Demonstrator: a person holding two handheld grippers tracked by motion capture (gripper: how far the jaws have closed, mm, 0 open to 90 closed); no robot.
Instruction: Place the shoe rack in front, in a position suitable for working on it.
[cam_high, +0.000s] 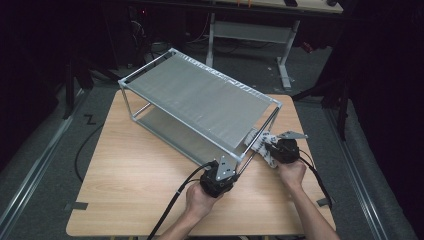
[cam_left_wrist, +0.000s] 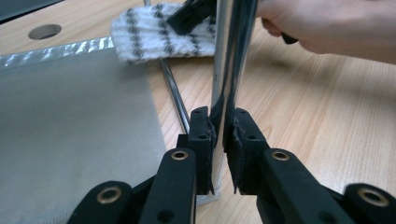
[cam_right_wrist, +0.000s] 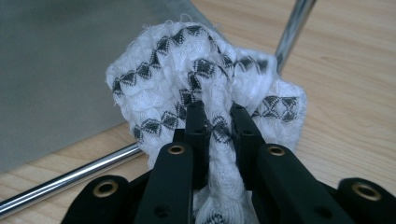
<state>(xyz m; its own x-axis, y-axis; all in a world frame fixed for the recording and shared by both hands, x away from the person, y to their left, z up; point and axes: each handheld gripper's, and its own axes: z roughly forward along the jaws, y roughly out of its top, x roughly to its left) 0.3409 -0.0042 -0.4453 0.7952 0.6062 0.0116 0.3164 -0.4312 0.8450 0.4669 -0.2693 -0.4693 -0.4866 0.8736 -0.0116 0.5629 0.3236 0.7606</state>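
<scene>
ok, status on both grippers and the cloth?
Left gripper shut on rack's upright post. Right gripper shut on patterned cloth, bunched at rack's near corner by the lower rail. Nothing in the way.

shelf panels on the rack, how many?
2. The upper panel spans the top of the rack; the lower panel lies just above the table. The left gripper clamps the near corner post; the right gripper holds a cloth.
</scene>
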